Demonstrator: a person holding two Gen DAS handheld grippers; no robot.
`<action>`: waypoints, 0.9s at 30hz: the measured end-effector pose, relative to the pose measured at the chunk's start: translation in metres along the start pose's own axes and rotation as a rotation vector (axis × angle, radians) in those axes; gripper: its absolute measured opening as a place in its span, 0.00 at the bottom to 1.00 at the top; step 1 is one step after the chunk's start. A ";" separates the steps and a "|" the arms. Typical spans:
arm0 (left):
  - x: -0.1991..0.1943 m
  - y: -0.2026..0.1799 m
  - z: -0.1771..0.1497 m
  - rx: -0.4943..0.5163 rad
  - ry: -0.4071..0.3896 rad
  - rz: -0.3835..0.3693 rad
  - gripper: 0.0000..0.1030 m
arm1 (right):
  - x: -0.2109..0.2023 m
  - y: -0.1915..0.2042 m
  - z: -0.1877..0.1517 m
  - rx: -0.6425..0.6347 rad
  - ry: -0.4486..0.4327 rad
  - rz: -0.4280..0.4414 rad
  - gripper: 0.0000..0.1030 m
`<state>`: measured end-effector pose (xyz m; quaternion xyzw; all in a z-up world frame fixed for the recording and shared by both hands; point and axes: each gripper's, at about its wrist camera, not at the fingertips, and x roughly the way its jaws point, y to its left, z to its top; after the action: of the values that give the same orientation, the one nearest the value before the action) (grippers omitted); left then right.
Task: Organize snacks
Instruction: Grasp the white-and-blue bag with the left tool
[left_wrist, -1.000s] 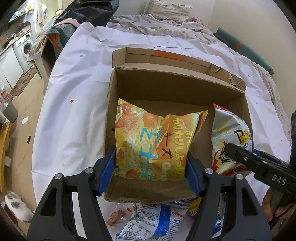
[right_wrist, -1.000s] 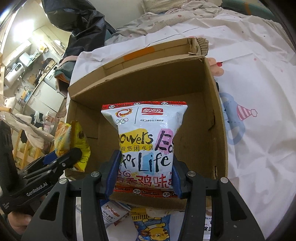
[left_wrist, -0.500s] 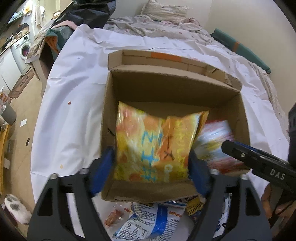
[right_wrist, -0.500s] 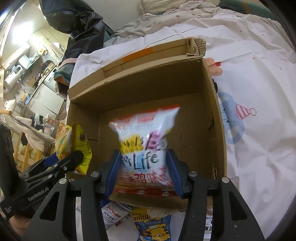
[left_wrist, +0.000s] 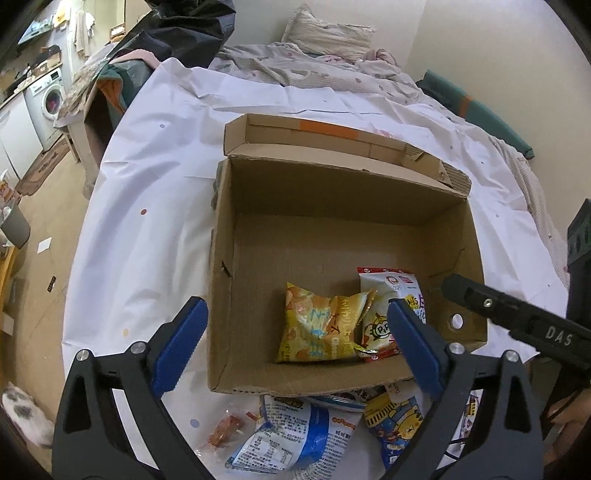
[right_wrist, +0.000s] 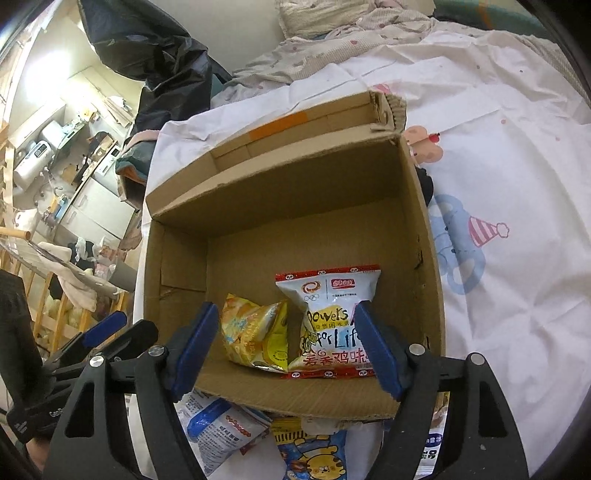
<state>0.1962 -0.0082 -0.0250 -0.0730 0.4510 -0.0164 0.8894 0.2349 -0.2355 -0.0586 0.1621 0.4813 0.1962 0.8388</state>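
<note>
Both grippers, left (left_wrist: 295, 341) & right (right_wrist: 284, 347), jaws opening, gripping nothing; yellow bag (left_wrist: 317, 328) & white bag (right_wrist: 328, 321) lying loose in cardboard box (left_wrist: 332, 184).

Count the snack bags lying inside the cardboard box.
2. The yellow bag lies at the near left of the box floor; the white bag sits beside it on the right. None appear hidden.

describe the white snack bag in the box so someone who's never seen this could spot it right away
Find the open cardboard box on the white sheet. Two bags lie at the near end of its floor; the white bag is the one nearer the right wall. Its red-edged seams and "Life" lettering set it apart from the crumpled orange-yellow bag beside it.
</note>
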 end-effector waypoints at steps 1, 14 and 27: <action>-0.001 0.001 0.000 0.002 -0.003 0.003 0.94 | -0.002 0.001 0.000 -0.003 -0.004 0.001 0.76; -0.048 0.013 -0.008 0.021 -0.124 0.024 0.94 | -0.065 0.015 -0.008 -0.091 -0.121 -0.016 0.76; -0.042 0.039 -0.034 -0.040 0.019 -0.001 0.99 | -0.085 0.001 -0.049 -0.052 -0.067 -0.026 0.90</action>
<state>0.1422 0.0306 -0.0167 -0.0907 0.4598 -0.0084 0.8833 0.1533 -0.2718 -0.0186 0.1406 0.4496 0.1920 0.8609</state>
